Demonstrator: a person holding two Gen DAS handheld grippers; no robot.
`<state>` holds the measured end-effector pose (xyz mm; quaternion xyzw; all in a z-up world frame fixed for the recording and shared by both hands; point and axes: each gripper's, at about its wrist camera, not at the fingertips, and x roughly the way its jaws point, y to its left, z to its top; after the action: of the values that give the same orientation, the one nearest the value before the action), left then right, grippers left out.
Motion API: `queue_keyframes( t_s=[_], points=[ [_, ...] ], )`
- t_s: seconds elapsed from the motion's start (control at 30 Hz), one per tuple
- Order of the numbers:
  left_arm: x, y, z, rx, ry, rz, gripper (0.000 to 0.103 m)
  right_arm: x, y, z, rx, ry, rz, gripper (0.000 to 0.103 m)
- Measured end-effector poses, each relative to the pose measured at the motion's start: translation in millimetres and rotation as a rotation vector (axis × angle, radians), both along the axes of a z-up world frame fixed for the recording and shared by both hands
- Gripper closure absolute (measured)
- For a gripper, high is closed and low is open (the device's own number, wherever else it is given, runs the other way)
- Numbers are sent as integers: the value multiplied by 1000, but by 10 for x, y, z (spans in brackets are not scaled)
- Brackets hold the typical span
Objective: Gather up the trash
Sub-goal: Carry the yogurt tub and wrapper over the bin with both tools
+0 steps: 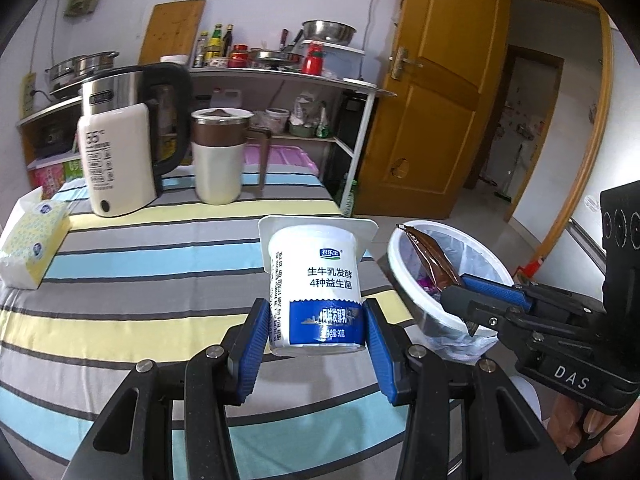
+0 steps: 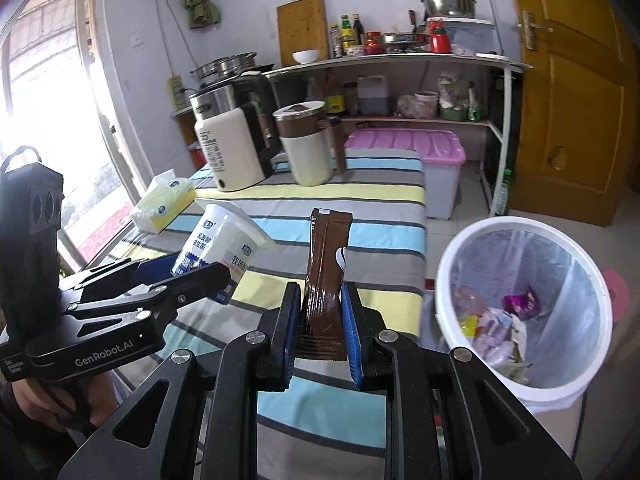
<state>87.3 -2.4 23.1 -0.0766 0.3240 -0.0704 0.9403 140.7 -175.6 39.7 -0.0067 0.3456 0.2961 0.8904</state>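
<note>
Left gripper (image 1: pixel 316 330): clamps yogurt cup (image 1: pixel 316 280) | right gripper (image 2: pixel 322 320): clamps brown sachet (image 2: pixel 326 264)

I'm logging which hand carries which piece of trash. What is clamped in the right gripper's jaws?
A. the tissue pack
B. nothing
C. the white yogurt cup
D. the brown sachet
D: in the right wrist view the right gripper has its blue pads pressed on the brown sachet, which stands upright between them, while the yogurt cup sits in the left gripper.
</note>
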Motion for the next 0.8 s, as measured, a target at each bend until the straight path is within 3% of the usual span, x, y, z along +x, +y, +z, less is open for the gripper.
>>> queue_keyframes(
  t_s=[0.8],
  points=[
    [552,-813,-24,9,2,-184,56,239,-826,-78,-8,10,-209,81]
  ],
)
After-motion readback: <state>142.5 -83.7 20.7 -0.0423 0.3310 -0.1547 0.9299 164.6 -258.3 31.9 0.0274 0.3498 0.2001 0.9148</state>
